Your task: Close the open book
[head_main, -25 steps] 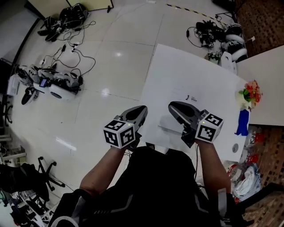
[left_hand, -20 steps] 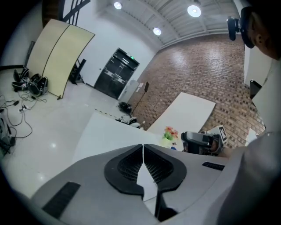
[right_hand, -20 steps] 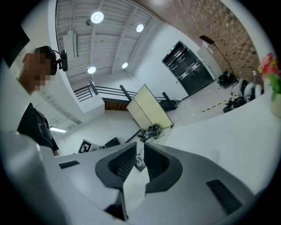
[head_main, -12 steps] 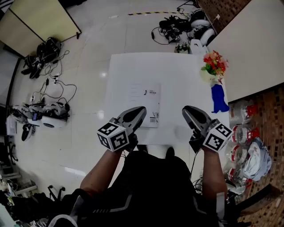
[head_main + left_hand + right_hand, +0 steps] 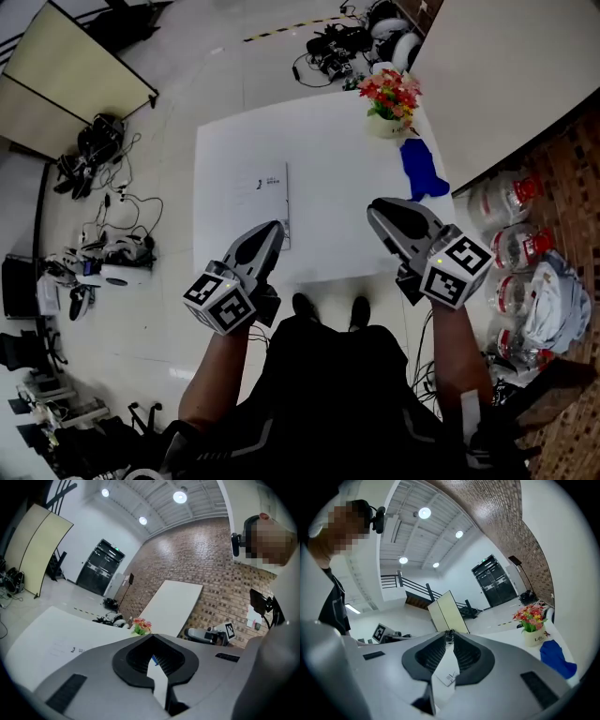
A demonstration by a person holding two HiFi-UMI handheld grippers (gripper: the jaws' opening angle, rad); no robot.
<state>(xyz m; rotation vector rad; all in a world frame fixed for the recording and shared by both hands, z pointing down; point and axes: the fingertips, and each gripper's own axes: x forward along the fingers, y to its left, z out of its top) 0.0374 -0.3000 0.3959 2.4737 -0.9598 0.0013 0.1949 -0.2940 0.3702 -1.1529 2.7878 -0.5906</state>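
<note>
table: white [image 5: 337, 159], the reference for everything below
pot: far right corner of the table [image 5: 386, 124] – holds red and pink flowers [image 5: 389, 92]
jars: on the floor off the table's right side [image 5: 514, 199] – clear with red lids, contents unreadable
bag: pale bundle on the floor, off the table's near right corner past the jars [image 5: 553, 305]; can't tell what's in it
cloth: blue [image 5: 420, 171], on the table's right edge, just nearer the person than the pot
book: flat on the table's left half [image 5: 267, 192], roughly mid-depth. Shows as one white rectangle with small print and a dark edge along its right side; looks closed, nothing touching it
left gripper: [image 5: 274, 229] over the table's near edge, marker cube toward the person, nose angled in toward the table's middle, close to the book's near corner but above it. Tips meet, only a slit behind them showing table; nothing held
right gripper: [image 5: 375, 209] over the near edge on the table's right half, nose angled inward, roughly level. Tips pinched together, the gap behind shows just table and book print; nothing held
forearms: both bare, reaching forward from the body – left [image 5: 216, 375], right [image 5: 457, 352]; grippers well apart from each other
second table: off the first table's far right corner [image 5: 506, 66], top bare
</note>
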